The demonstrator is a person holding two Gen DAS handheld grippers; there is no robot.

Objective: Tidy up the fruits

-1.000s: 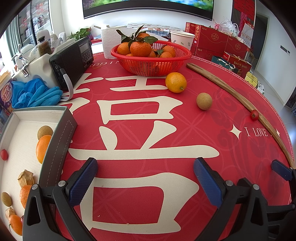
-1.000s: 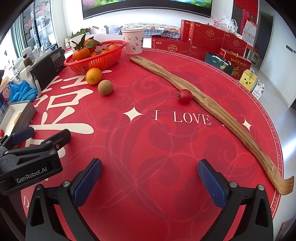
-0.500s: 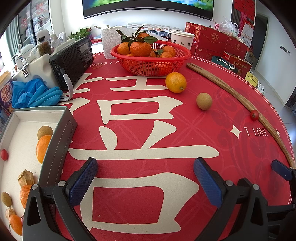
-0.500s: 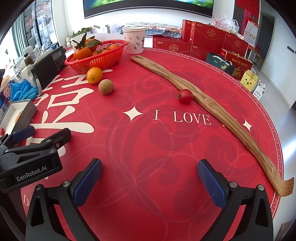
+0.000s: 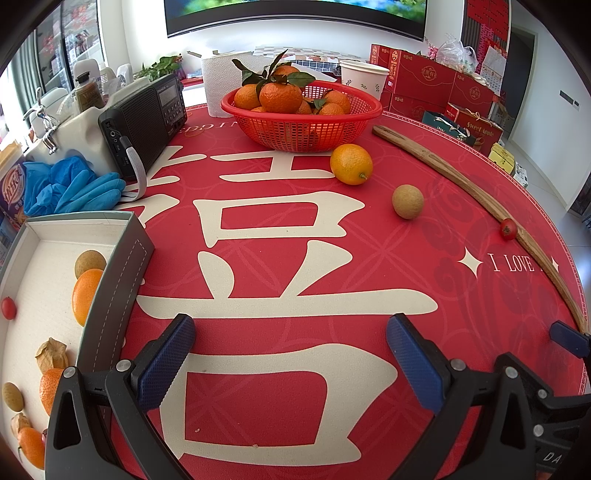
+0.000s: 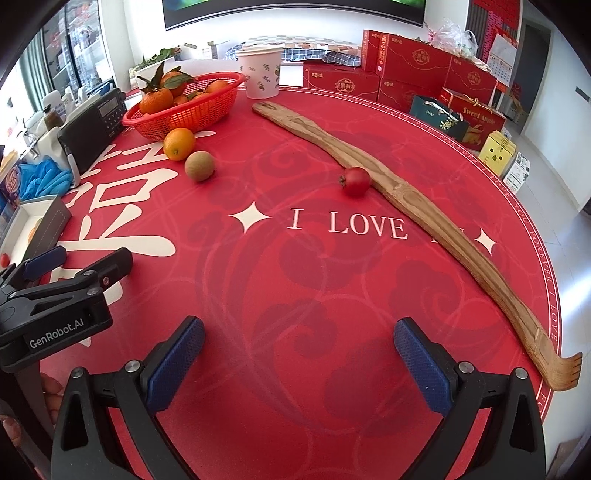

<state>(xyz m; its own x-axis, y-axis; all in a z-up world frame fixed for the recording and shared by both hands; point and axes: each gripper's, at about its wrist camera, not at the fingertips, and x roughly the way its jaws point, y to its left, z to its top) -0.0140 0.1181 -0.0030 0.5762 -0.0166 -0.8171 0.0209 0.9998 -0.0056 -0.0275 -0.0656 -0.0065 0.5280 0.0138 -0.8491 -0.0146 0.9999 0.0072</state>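
Table edge, box (image 5: pixel 122 273) partly cropped

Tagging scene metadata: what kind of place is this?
Probably a home living or dining room, set for a celebration: a round table with a red festive cloth, a large wall screen, and stacked red gift boxes by the wall.

My right gripper (image 6: pixel 299 363) has eased forward and a little toward the far side of the table over the last second, jaws as wide apart as before and holding nothing. From its camera the small red fruit (image 6: pixel 355 181) beside the wooden back scratcher (image 6: pixel 406 206), the loose orange (image 6: pixel 179 143) and the round brown fruit (image 6: pixel 200 166) now sit slightly nearer and lower. The red basket (image 6: pixel 184 114) too has slid down and rightward.
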